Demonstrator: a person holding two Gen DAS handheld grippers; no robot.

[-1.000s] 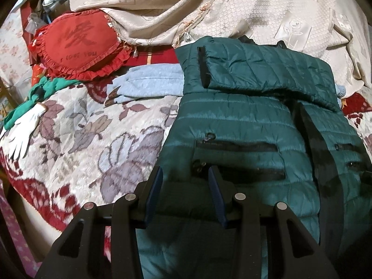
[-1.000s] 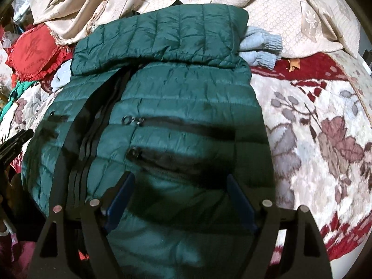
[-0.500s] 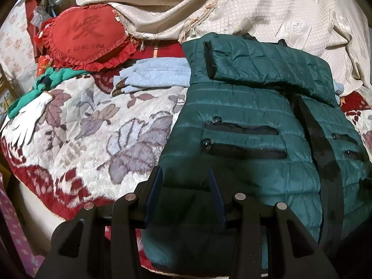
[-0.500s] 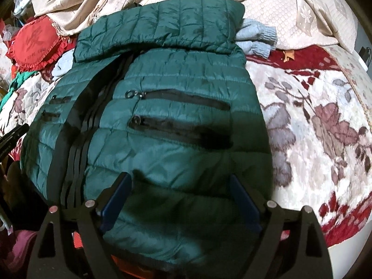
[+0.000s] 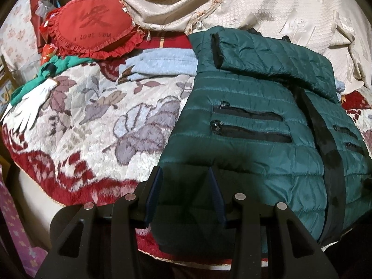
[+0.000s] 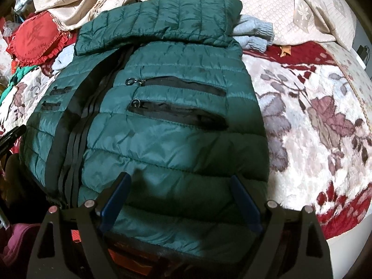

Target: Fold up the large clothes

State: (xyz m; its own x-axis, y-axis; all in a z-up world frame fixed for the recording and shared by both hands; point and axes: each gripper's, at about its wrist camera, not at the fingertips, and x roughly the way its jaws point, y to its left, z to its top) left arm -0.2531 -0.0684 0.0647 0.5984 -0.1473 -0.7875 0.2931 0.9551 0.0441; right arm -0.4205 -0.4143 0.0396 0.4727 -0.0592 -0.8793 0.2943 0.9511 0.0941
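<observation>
We see the green quilted puffer jacket (image 5: 255,125) lying front-up on the floral bed blanket (image 5: 97,121), its zip running toward twelve o'clock and a sleeve folded across the top. Our left tool (image 5: 186,195) sits at six o'clock of its view with its blue pads (image 5: 155,190) set moderately apart over the jacket's hem corner; whether they touch the fabric is hard to say, since the hem there lies in shadow. Nothing is pinched between them.

Our right tool (image 6: 179,200) is spread wide, both pads (image 6: 244,202) over the lower right panel of the jacket (image 6: 176,125), holding nothing. Two zipped pockets (image 6: 179,102) sit at twelve o'clock from it.

A red heart cushion (image 5: 93,32) lies at ten o'clock in the left view, a pale blue knit garment (image 5: 162,65) just beside the jacket's shoulder, and a white glove (image 5: 30,109) at nine o'clock. A beige bedspread (image 5: 232,4) is bunched behind.
</observation>
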